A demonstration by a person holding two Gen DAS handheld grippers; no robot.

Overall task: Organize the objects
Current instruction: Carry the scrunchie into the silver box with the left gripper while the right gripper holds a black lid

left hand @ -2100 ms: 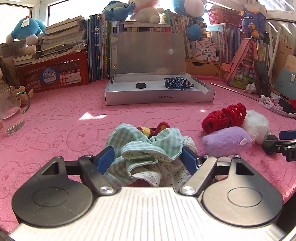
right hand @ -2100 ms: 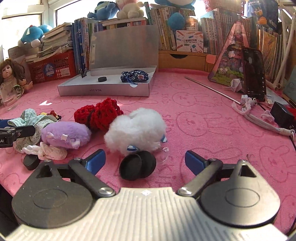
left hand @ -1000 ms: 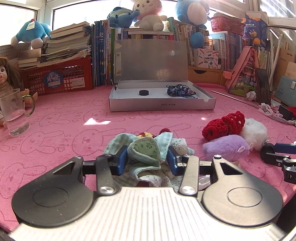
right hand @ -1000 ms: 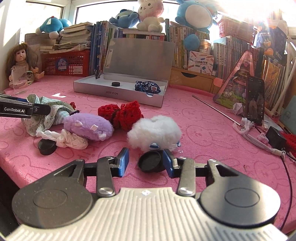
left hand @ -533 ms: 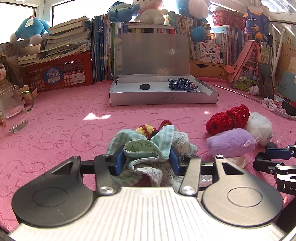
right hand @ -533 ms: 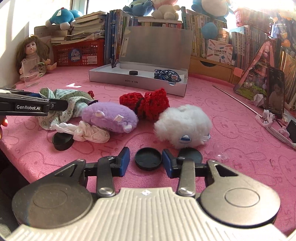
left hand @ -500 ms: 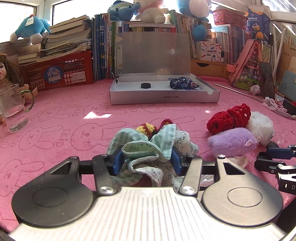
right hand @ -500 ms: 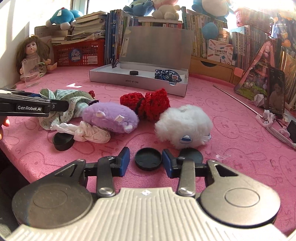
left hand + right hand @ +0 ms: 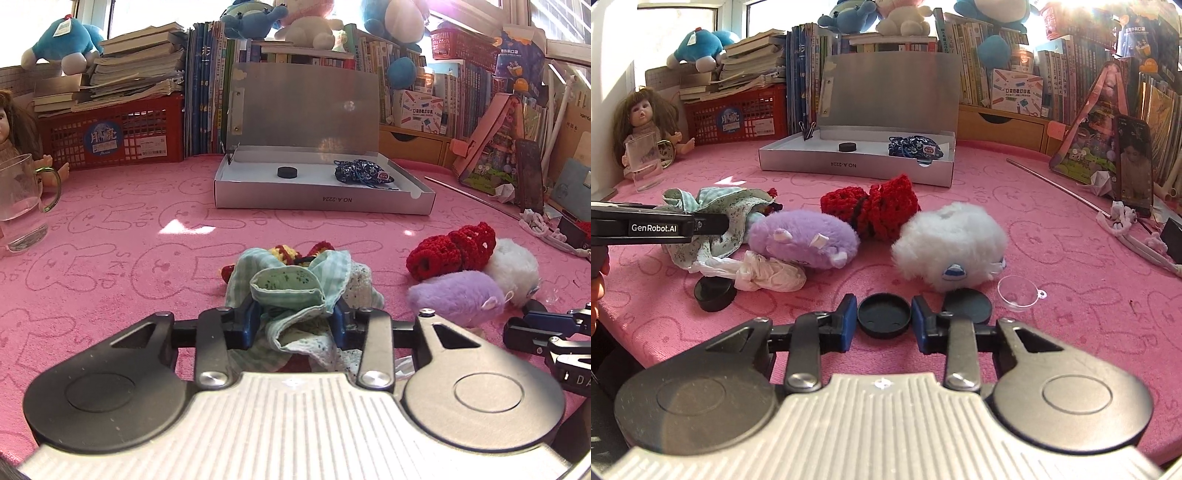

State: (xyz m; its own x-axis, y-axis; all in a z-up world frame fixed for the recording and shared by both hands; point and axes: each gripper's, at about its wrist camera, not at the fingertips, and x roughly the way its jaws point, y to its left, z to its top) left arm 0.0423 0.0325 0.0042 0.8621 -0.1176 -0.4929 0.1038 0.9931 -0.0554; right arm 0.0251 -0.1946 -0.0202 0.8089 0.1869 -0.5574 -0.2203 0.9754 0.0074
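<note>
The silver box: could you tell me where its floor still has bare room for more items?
Inside the silver box, bare floor lies between the black puck and the patterned pouch, and left of the puck. The right end, around the pouch, is crowded.

1. The left wrist view sat low over the pink mat (image 9: 110, 258), looking forward between its own fingers toward the open grey box (image 9: 321, 199).
2. The right wrist view looked the same way from farther right.
3. Both shared the box, the purple plush (image 9: 458, 299) and the bookshelf (image 9: 207, 92).
</note>
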